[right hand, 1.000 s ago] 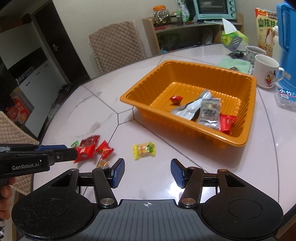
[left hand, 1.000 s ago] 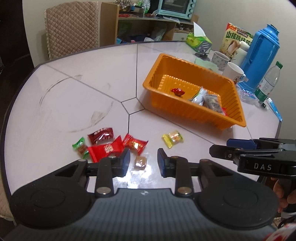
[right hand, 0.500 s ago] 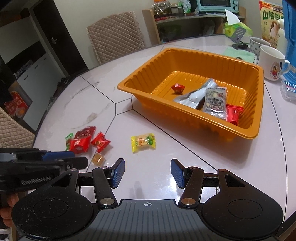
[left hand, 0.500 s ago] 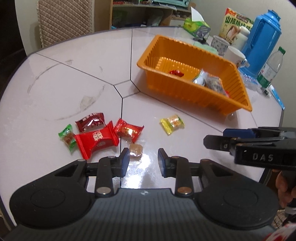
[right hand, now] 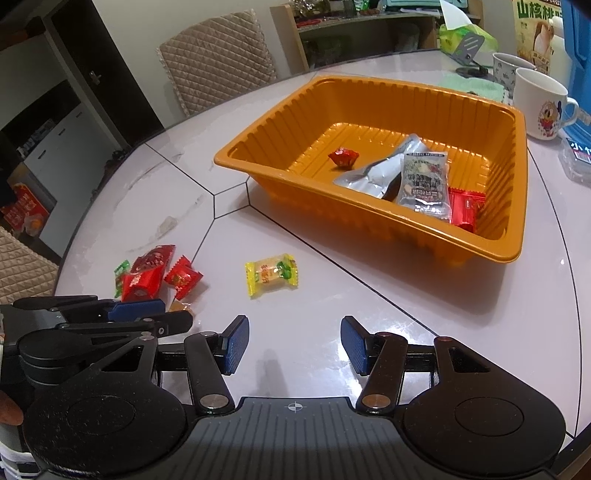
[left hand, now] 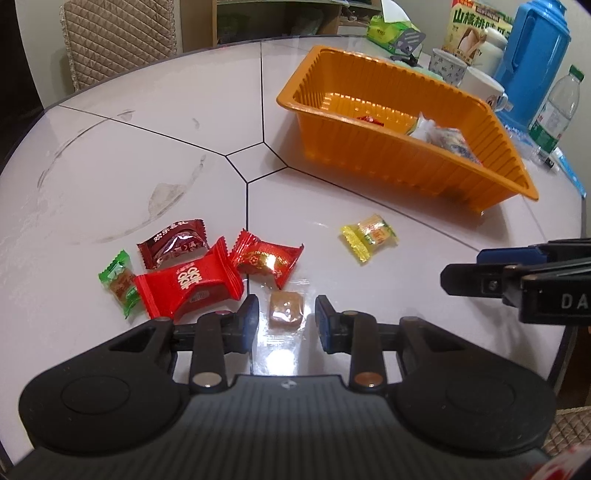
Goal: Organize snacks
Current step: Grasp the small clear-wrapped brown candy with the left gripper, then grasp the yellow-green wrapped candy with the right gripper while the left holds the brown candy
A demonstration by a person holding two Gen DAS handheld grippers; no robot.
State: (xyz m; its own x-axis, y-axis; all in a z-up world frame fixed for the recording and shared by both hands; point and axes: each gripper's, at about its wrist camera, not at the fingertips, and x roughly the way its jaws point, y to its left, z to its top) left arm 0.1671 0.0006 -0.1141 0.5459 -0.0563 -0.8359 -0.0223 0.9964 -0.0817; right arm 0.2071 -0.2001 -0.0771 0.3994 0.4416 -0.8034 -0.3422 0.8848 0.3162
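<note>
My left gripper (left hand: 284, 319) is open, low over the table, its fingers on either side of a small brown candy in clear wrap (left hand: 285, 309). Just beyond lie a large red candy (left hand: 188, 282), a small red candy (left hand: 266, 261), a dark red candy (left hand: 173, 243) and a green candy (left hand: 120, 282). A yellow candy (left hand: 369, 236) lies apart to the right; it also shows in the right wrist view (right hand: 271, 273). The orange tray (right hand: 369, 86) holds several snack packets. My right gripper (right hand: 293, 345) is open and empty, above the table short of the yellow candy.
Mugs (right hand: 535, 101), a blue thermos (left hand: 532, 55), a water bottle (left hand: 554, 110), a snack box (left hand: 476, 22) and a tissue pack (left hand: 388, 31) stand behind the tray. A quilted chair (right hand: 218, 62) is at the far table edge. The right gripper shows at the right of the left wrist view (left hand: 517, 280).
My left gripper has dropped lower and moved forward, so the brown candy now lies between its fingers. My right gripper has edged closer to the yellow candy and tray. Both stayed open.
</note>
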